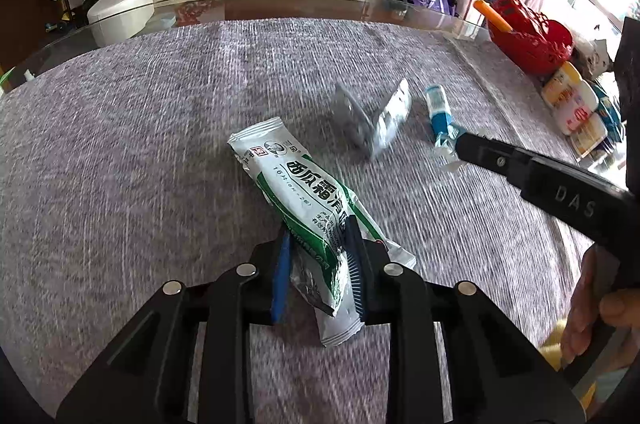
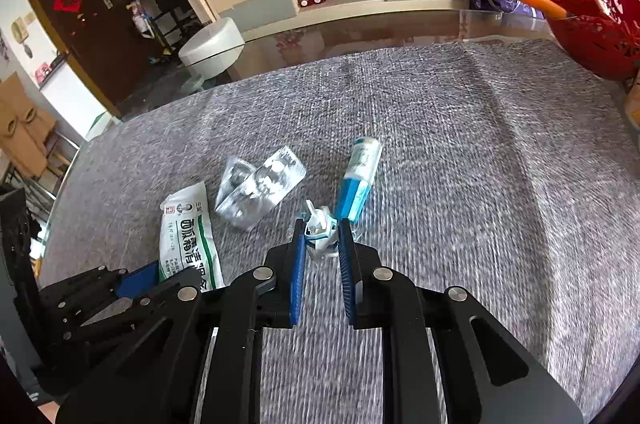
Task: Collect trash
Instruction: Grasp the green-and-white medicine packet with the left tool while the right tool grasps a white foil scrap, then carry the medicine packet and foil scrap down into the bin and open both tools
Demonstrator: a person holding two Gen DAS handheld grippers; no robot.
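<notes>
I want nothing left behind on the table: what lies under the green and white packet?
Under the green and white packet, a crumpled dark-printed wrapper pokes out between the left gripper fingers, above the grey cloth. The packet hides the rest.

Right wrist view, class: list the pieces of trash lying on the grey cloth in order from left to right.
Green-and-white lozenge packet → silver blister pack → crumpled blue-and-white wrapper between the right claw's fingers → blue-and-white tube.
</notes>
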